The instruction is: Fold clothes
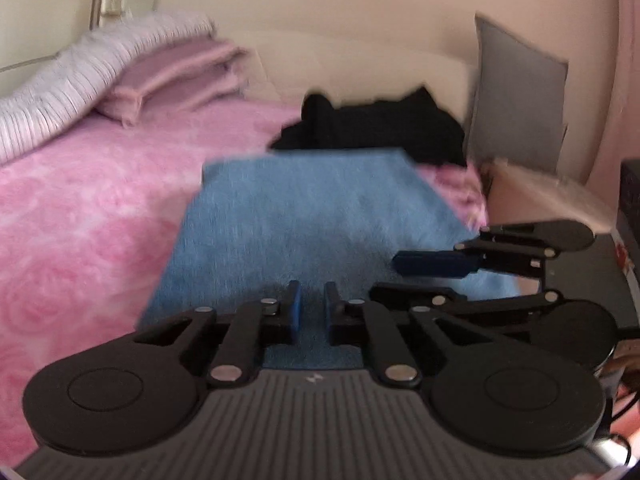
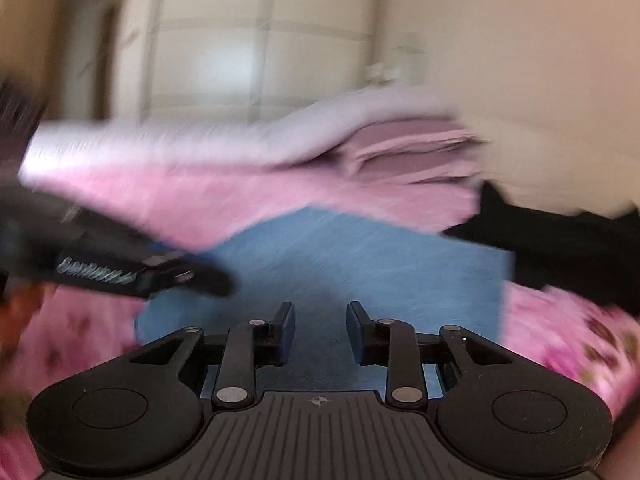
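Note:
A blue garment (image 1: 312, 216) lies flat in a folded rectangle on the pink bedspread (image 1: 80, 220); it also shows in the right wrist view (image 2: 360, 264). My left gripper (image 1: 312, 306) hovers over its near edge with a narrow gap between the blue pads, holding nothing. My right gripper (image 2: 321, 330) is open and empty above the same cloth. It shows side-on at the right of the left wrist view (image 1: 436, 276). The left gripper enters the right wrist view from the left (image 2: 192, 276), blurred.
A black pile of clothes (image 1: 372, 128) lies behind the blue garment, also in the right wrist view (image 2: 568, 248). Folded pink blankets (image 1: 176, 76) and a striped roll (image 1: 80, 80) lie at the bed's head. A grey pillow (image 1: 516, 92) leans against the wall.

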Demonstrator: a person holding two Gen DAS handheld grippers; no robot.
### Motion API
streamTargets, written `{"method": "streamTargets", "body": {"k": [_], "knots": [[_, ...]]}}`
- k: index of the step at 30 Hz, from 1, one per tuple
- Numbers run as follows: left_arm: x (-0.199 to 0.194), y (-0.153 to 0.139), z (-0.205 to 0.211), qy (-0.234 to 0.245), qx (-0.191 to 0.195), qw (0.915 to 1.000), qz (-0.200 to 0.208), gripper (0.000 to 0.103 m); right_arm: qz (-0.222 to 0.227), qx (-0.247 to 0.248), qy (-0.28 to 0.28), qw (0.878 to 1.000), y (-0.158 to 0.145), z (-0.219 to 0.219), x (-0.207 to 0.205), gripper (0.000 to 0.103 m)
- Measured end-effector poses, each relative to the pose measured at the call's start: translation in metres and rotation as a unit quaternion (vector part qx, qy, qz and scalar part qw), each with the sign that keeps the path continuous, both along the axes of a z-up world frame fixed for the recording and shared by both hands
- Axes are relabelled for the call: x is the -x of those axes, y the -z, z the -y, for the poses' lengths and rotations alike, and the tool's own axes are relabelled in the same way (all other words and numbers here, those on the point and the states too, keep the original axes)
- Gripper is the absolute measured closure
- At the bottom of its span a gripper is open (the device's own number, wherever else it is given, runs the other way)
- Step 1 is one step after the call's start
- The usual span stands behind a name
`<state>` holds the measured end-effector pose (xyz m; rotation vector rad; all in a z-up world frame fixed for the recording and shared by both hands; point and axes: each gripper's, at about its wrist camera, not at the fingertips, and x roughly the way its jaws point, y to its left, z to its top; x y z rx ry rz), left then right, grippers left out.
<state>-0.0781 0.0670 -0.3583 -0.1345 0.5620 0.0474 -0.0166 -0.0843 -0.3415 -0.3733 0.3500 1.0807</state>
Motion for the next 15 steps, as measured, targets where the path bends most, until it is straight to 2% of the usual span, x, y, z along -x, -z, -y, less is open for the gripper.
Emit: {"method": "streamTargets", "body": {"k": [3, 5, 7, 8, 10, 12, 15], "knots": [[-0.003, 0.011, -0.012, -0.006, -0.021, 0.9998, -0.001, 0.097, 0.032, 0.04, 0.007, 0.999, 0.016, 0.001, -0.007, 0.076], [0.0, 0.017, -0.02, -0.027, -0.034, 0.999, -0.005, 0.099, 0.03, 0.043, 0.033, 0.998, 0.019, 0.017, -0.016, 0.076], [0.003, 0.02, -0.033, -0.037, -0.024, 0.999, -0.007, 0.1, 0.019, 0.038, 0.049, 0.998, 0.02, 0.034, -0.025, 0.078], [0.004, 0.02, -0.038, -0.039, -0.005, 0.9992, -0.007, 0.1, 0.013, 0.034, 0.054, 0.998, 0.021, 0.042, -0.029, 0.078], [0.003, 0.014, -0.04, -0.041, 0.001, 0.999, -0.014, 0.1, 0.003, 0.036, 0.061, 0.997, 0.015, 0.045, -0.029, 0.078], [0.005, 0.004, -0.04, -0.039, 0.008, 0.9991, -0.018, 0.1, -0.029, 0.028, 0.069, 0.997, 0.004, 0.046, -0.033, 0.078], [-0.002, -0.012, -0.061, -0.045, 0.065, 0.9968, -0.006, 0.098, -0.116, -0.019, 0.09, 0.989, -0.016, 0.057, -0.056, 0.077]]}}
